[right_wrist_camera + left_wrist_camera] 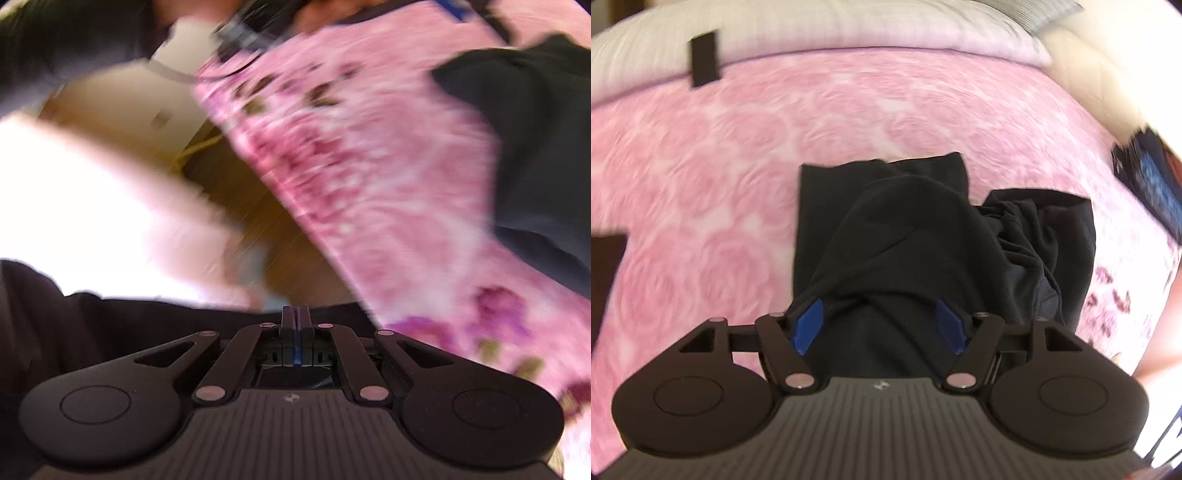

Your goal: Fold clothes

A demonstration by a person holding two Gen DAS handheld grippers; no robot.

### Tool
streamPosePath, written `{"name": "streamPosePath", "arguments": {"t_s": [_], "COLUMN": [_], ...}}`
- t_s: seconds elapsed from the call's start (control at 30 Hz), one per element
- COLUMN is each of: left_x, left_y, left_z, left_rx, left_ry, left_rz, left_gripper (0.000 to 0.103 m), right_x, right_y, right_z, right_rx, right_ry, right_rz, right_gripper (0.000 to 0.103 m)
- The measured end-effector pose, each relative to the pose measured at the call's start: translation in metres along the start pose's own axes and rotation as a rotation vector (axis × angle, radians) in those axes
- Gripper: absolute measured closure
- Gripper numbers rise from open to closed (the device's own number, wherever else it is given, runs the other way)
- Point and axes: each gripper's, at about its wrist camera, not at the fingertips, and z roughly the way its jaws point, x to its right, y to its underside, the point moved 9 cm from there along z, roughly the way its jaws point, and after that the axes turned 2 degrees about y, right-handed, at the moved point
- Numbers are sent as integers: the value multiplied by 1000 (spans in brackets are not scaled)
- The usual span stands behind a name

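Note:
A black garment lies partly folded on the pink rose-patterned bedspread, with a bunched part to its right. My left gripper is open just above it. Its blue pads stand wide apart, and a fold of the black cloth drapes over both fingertips. In the blurred right wrist view, my right gripper is shut, fingers pressed together with nothing seen between them. It is off the bed's edge, with the black garment at the upper right.
A white pillow lies along the far side of the bed. A dark strip rests near it and a dark item sits at the left edge. Beside the bed are wooden floor, a cardboard box and dark fabric.

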Motion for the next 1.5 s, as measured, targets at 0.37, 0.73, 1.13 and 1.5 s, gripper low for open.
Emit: {"name": "streamPosePath", "arguments": {"t_s": [0.37, 0.73, 1.13, 1.5], "left_x": [-16, 9, 13, 74], "left_y": [-35, 36, 121, 78], "left_z": [108, 22, -60, 32], "left_rx": [-92, -148, -229, -84], "left_ry": [45, 268, 297, 51], "left_rz": [158, 280, 309, 772], "left_gripper": [48, 102, 98, 39], "right_x": [183, 248, 264, 284], "right_y": [-35, -109, -176, -104], "right_z": [-98, -125, -73, -104], "right_rx": [257, 322, 233, 184], "right_ry": [487, 594, 569, 512], "right_rz": [144, 200, 108, 115], "right_gripper": [55, 42, 28, 19]}}
